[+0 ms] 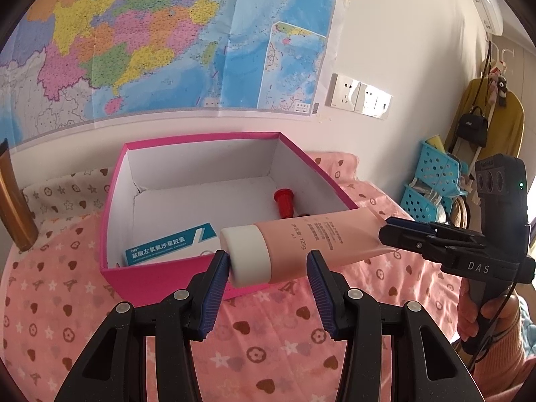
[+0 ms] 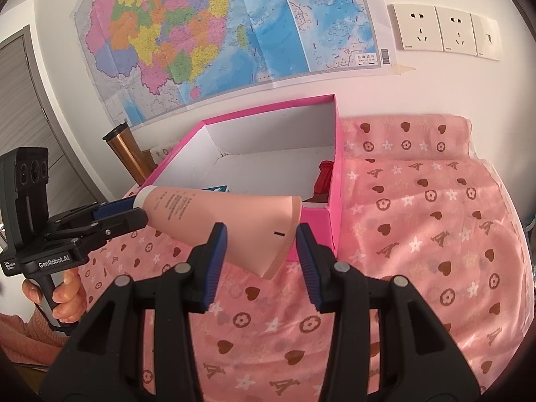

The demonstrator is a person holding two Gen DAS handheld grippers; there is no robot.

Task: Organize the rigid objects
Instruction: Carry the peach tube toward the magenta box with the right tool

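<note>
A pink tube (image 1: 311,241) with a white cap (image 1: 246,254) hangs level just above the front rim of a pink box (image 1: 110,207). My left gripper (image 1: 268,264) is shut on the tube's cap end. My right gripper (image 2: 259,241) is shut on its flat crimped end (image 2: 268,234). Each view shows the other tool from the side: the right gripper (image 1: 388,234) and the left gripper (image 2: 137,207), each held by a hand. Inside the box lie a blue and white medicine carton (image 1: 167,244) and a red object (image 1: 284,201).
The box stands on a pink cloth (image 2: 418,234) printed with hearts and stars, close to a wall with a map (image 1: 150,40) and sockets (image 2: 435,30). A copper tumbler (image 2: 129,154) stands left of the box. Blue baskets (image 1: 432,181) are stacked far right.
</note>
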